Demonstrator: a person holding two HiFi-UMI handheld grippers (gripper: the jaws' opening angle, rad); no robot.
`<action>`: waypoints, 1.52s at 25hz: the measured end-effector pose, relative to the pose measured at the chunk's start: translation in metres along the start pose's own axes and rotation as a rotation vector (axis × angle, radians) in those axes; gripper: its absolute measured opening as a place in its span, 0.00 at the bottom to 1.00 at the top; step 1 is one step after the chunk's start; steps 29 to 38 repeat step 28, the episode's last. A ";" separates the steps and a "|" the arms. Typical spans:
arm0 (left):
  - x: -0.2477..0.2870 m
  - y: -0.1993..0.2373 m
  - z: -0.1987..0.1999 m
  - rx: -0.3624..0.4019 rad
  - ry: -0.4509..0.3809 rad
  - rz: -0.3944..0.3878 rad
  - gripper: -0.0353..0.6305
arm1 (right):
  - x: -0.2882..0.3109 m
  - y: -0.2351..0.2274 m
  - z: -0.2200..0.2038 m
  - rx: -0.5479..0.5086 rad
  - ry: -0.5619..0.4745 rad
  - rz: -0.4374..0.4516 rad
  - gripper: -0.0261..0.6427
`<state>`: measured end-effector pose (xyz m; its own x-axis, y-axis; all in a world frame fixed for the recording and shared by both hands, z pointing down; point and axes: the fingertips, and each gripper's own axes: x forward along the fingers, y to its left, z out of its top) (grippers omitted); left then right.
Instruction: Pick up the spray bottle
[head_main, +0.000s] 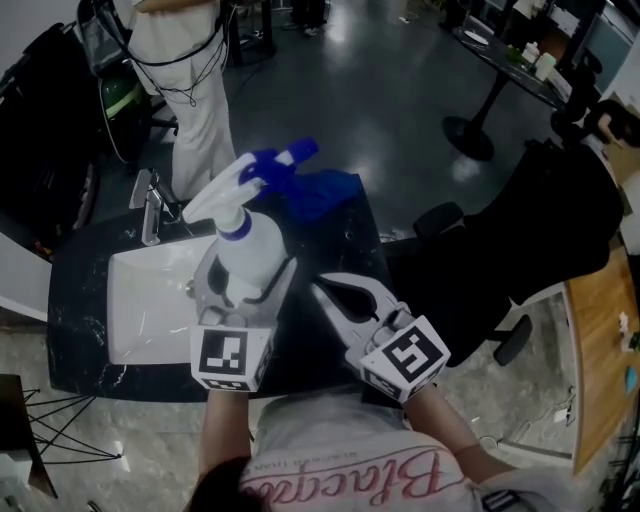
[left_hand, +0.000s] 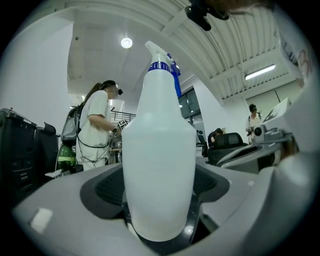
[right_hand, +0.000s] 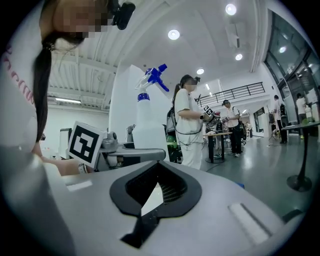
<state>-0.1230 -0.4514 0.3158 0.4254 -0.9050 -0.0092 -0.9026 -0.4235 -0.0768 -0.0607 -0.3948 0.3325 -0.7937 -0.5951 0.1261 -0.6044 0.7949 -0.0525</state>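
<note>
- Two grippers up: left gripper (head_main: 247, 275) pinching the white spray bottle (head_main: 252, 238) round its body, upright, over the sink (head_main: 150, 310).
- Right gripper (head_main: 322, 290) just beside it, jaws pressed together, empty.

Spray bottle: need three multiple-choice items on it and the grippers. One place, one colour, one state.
1. Where is the spray bottle?
A. Between the left gripper's jaws
B. Standing in the sink
C. Between the right gripper's jaws

2. What colour is its trigger?
A. Red
B. Blue
C. Green

3. How do the right gripper's jaws stand?
A. Together, with nothing between them
B. Clamped on a cloth
C. Wide apart around the bottle

Answers:
1 A: the left gripper view shows the white body seated between that gripper's pads.
2 B: the trigger is blue above a white body.
3 A: the right gripper view shows the jaw tips meeting with nothing between them.
</note>
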 end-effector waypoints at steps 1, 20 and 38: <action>-0.006 -0.005 0.004 0.000 -0.005 -0.007 0.64 | -0.002 0.003 0.002 -0.004 -0.007 0.002 0.04; -0.051 -0.043 -0.002 -0.038 0.017 -0.053 0.64 | -0.017 0.019 0.019 -0.060 -0.077 0.004 0.04; -0.054 -0.040 0.001 -0.034 0.007 -0.049 0.64 | -0.013 0.024 0.020 -0.066 -0.081 0.023 0.04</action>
